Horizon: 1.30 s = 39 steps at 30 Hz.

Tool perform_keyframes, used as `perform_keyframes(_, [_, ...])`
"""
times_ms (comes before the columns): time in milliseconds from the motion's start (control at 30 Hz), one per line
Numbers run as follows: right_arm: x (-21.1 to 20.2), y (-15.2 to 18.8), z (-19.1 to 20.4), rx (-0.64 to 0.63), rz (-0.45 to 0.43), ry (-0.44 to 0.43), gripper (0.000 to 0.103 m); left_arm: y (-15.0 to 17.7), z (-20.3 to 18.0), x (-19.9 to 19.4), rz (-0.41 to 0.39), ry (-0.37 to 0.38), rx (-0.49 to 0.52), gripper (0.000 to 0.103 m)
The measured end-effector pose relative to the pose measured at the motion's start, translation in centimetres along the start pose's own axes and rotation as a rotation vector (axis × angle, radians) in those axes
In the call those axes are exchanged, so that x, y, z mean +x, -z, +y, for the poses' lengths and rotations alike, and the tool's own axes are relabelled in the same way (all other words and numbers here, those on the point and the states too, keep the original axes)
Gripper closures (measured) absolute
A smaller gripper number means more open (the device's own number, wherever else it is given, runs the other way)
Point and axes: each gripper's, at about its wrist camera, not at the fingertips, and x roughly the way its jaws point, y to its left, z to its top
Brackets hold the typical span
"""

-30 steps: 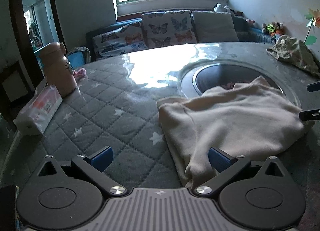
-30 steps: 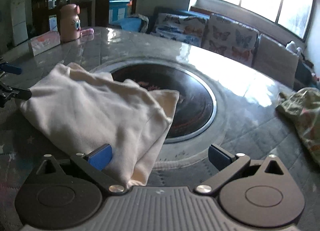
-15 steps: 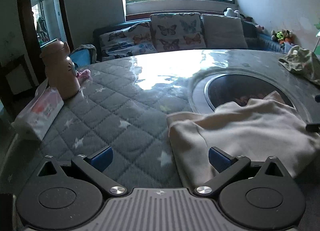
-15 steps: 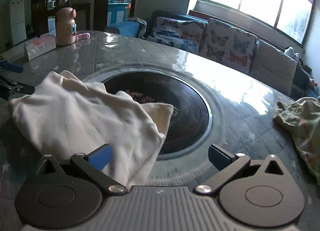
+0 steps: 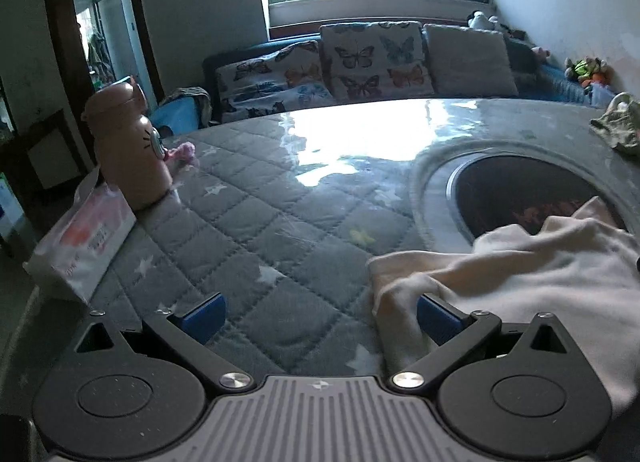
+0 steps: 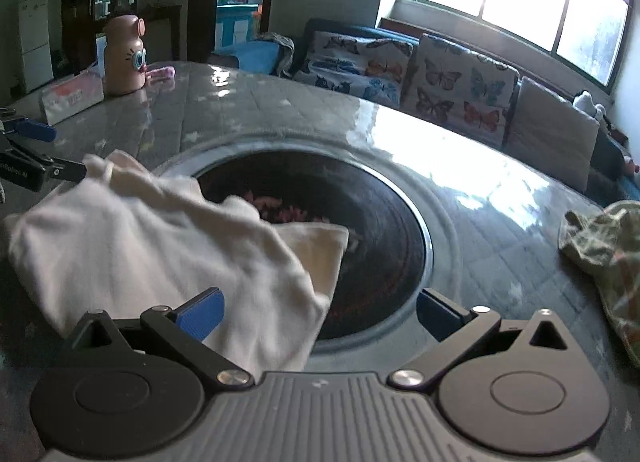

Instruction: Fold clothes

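In the left wrist view, the left gripper (image 5: 319, 316) has its fingers spread wide over the quilted table (image 5: 256, 229), its right finger at the edge of the cream garment (image 5: 520, 278). In the right wrist view, the right gripper (image 6: 318, 312) is likewise spread, gripping nothing; the garment lies folded on the table, partly over the dark round inset (image 6: 368, 221), while a patterned cloth (image 6: 608, 246) sits well apart at right.

pink bottle (image 5: 128, 149), tissue pack (image 5: 82, 240), butterfly cushions (image 5: 372, 61)

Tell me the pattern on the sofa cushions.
Butterflies on a pale ground, on the sofa cushions; clearest in the left wrist view.
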Motion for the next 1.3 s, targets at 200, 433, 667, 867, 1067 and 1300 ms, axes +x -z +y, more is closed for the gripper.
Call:
perform_keyframes(200, [2.3, -0.2, -0.7, 0.025, 0.034, 0.028, 0.000, 0.3, 0.8, 1.0, 0.018, 0.001, -0.015, 0.000])
perform_keyframes(433, [2.6, -1.7, -1.3, 0.058, 0.008, 0.018, 0.000, -0.7, -0.1, 0.7, -0.003, 0.020, -0.006, 0.000])
perform_keyframes(667, [4.2, -3.3, 0.0, 0.067, -0.013, -0.028, 0.000, -2.3, -3.3, 0.9, -0.023, 0.099, 0.050, 0.000])
perform_keyframes(867, [5.8, -3.6, 1.0, 0.049, -0.003, -0.045, 0.000, -3.3, -6.4, 2.1, -0.021, 0.150, 0.114, 0.000])
perform_keyframes(1067, [6.0, -3.8, 1.0, 0.052, -0.008, -0.064, 0.000, -3.9, -7.1, 3.1, 0.000, 0.154, 0.134, 0.000])
perform_keyframes(1300, [6.9, -4.4, 2.1, 0.018, -0.009, -0.100, 0.000, -3.8, -6.6, 4.8, 0.053, 0.166, 0.115, 0.000])
